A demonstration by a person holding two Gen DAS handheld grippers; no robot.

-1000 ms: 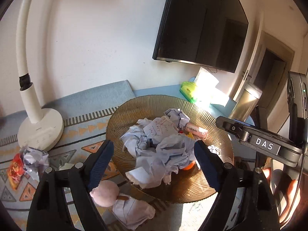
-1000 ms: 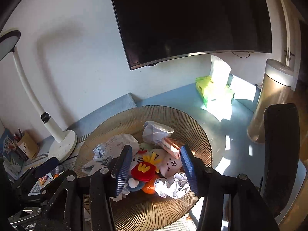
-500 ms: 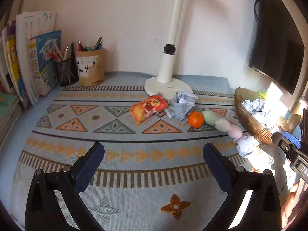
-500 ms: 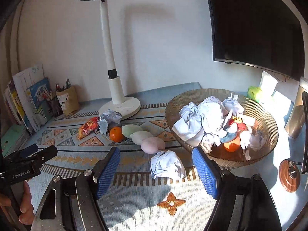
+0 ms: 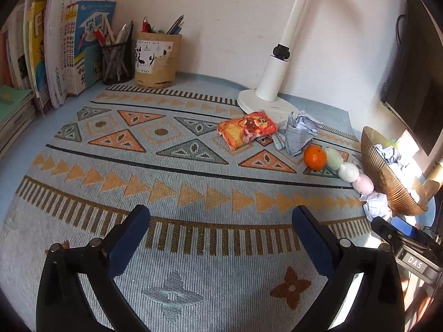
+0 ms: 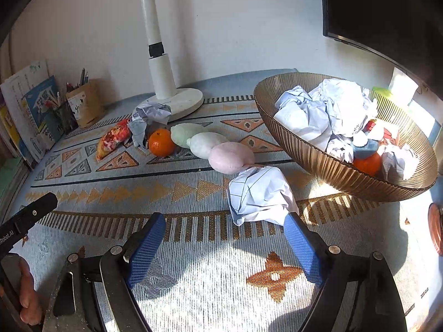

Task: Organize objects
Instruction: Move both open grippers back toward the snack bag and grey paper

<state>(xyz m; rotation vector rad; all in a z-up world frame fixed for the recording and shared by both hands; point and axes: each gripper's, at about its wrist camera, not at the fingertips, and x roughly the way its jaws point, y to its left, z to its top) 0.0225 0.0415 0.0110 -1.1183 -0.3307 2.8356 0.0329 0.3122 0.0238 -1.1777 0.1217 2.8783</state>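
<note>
A ribbed amber bowl (image 6: 318, 163) holds crumpled papers, an orange and small toys; it also shows at the right in the left wrist view (image 5: 387, 177). On the mat lie a crumpled paper ball (image 6: 259, 193), a pink-white-green dango toy (image 6: 210, 145), an orange (image 6: 161, 146), another crumpled paper (image 6: 148, 117) and an orange snack packet (image 6: 112, 138). My right gripper (image 6: 225, 244) is open and empty, just in front of the near paper ball. My left gripper (image 5: 221, 236) is open and empty over bare mat, well short of the packet (image 5: 246, 128) and orange (image 5: 314, 157).
A white desk lamp (image 5: 272, 83) stands at the back. Two pen holders (image 5: 155, 59) and upright books (image 5: 69, 41) line the back left. A dark monitor (image 6: 387, 8) hangs on the wall at right. A patterned mat (image 5: 180, 177) covers the desk.
Both grippers have pulled back from above the bowl and swung left and low over the mat. The right gripper has come closer to the near paper ball.
</note>
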